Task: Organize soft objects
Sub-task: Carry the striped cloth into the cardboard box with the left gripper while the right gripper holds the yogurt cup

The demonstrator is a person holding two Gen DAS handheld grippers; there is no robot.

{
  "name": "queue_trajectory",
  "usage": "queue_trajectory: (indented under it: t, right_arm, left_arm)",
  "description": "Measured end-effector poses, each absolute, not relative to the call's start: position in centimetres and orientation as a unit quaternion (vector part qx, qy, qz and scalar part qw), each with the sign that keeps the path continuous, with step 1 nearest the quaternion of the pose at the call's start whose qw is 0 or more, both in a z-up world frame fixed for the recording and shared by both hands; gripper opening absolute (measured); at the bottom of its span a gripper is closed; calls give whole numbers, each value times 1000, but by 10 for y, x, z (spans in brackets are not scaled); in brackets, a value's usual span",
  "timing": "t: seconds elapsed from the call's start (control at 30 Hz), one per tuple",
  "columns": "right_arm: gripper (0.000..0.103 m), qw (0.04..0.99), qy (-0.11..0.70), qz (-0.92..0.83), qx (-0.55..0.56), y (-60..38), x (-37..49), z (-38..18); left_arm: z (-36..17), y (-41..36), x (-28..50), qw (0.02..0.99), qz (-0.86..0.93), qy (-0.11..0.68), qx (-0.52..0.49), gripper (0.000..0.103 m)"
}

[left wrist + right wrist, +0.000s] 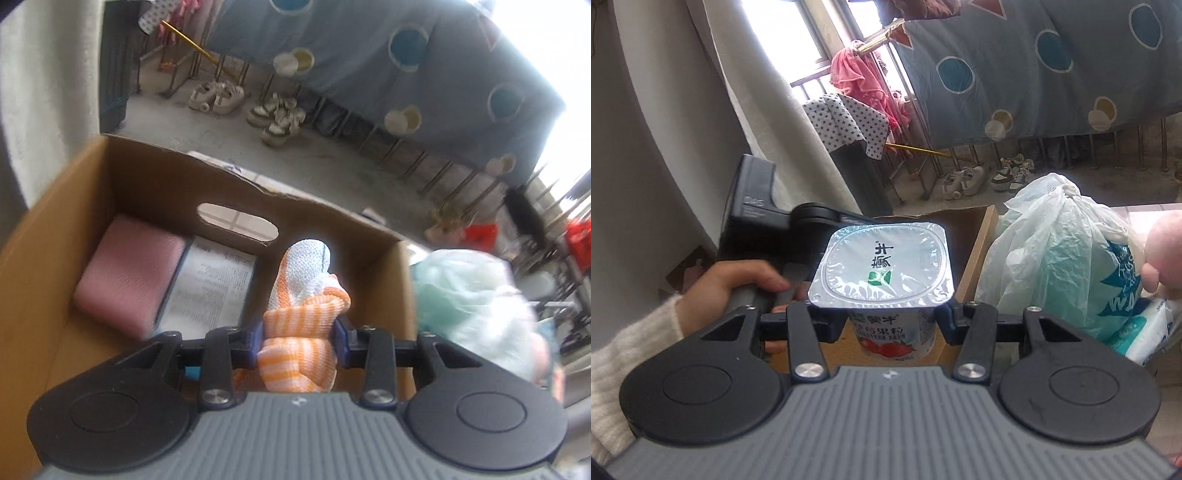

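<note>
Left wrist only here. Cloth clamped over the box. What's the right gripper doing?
Observer: The right gripper is shut on a yogurt cup, foil lid sealed and facing up.
Operator: Is it over the box too?
Observer: It sits at the cardboard box edge, beside the plastic bag.
Operator: Bag's a blur for me. What's in it?
Observer: Packaged goods with teal print; at its right edge a white packet shows.
Operator: Anything else near it?
Observer: The person's left hand on the other gripper's handle, white sleeve.
</note>
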State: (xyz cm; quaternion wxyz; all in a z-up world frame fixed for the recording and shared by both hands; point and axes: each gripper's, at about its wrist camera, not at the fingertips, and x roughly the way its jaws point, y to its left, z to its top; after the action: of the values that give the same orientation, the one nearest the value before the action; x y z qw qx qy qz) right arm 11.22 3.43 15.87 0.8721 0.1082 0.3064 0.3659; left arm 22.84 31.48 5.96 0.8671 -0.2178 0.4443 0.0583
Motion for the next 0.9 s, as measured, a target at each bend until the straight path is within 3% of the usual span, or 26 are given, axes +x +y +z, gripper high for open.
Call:
queue_trajectory:
  t: [0.1,0.27,0.43,0.67,0.7,0.77,0.9]
  right_arm:
    - [47,878,310,349,109,39,135,152]
    - [47,885,316,330,92,44,165,138]
    - [47,884,322,326,89,47,178,128]
    - [47,885,322,328,79,43,174,127]
    - [47,887,318,326,77,42,173,130]
    - [47,890,315,321,73,42,172,132]
    - [47,889,319,321,73,41,172,133]
  left_arm:
    - [28,311,259,853,68,469,-217,41]
    - [13,314,267,855,73,478,-190,56]
    - [20,313,253,843,59,506,-175,52]
    - [18,309,239,830,4,530,-172,54]
    - [15,308,239,828,0,533,-176,52]
    - [8,304,241,821,-10,544,-174,36]
    - [9,302,243,835,25,521,-174,26]
